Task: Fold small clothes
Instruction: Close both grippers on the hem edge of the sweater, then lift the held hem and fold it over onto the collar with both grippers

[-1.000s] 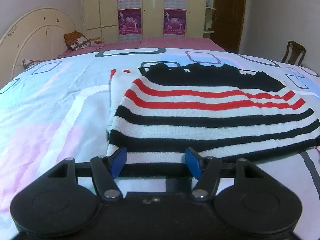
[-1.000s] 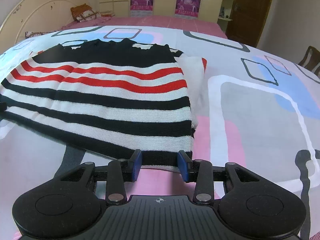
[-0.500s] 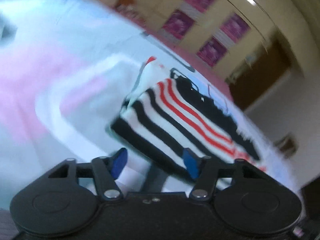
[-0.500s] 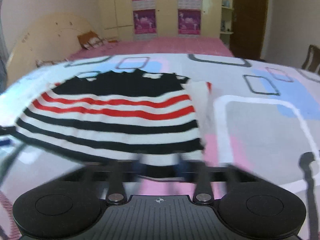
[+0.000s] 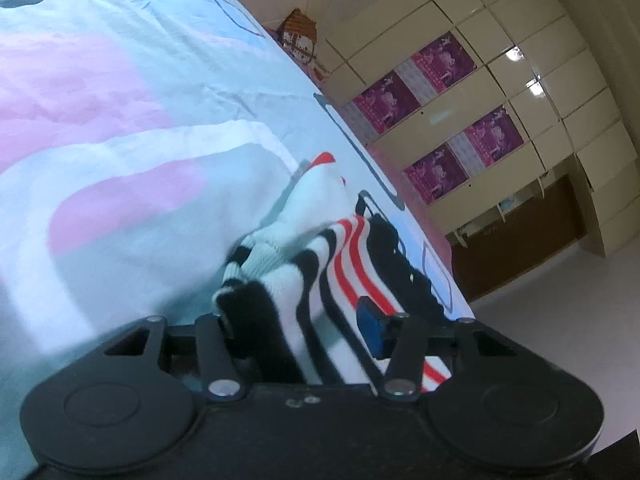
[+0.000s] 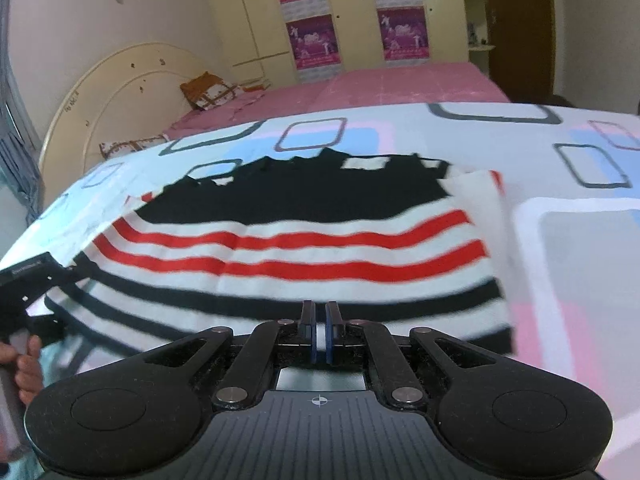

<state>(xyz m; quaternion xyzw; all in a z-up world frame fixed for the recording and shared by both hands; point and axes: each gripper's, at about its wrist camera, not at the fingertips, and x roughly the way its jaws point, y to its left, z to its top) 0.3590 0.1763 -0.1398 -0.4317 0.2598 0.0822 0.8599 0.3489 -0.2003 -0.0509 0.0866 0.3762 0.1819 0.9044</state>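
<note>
Right wrist view shows one sweater (image 6: 288, 240), folded and lying on the bed (image 6: 580, 240), striped in white, black and red with a broad black band at its far end. Its near hem is lifted off the bedspread. Two hand-held grippers work on it. The right hand-held gripper (image 6: 320, 328) has its jaws drawn nearly together, pinching the sweater's near black-and-white hem between the blue pads. The left hand-held gripper (image 5: 298, 320) sits at the sweater's left corner, its view rolled steeply; its jaws stand partly open and have just been closing, with the bunched corner of the sweater between them. One blue pad (image 5: 370, 322) shows clear of the knit on one side, the other pad is hidden behind the fabric, so I cannot tell whether it presses. A person's hand (image 6: 24, 364) grips that tool at the sweater's left edge. Beyond the sweater stand one rounded headboard (image 6: 120, 88), four purple posters (image 6: 312, 40) on the wardrobe, and one orange pillow (image 6: 208, 90).
</note>
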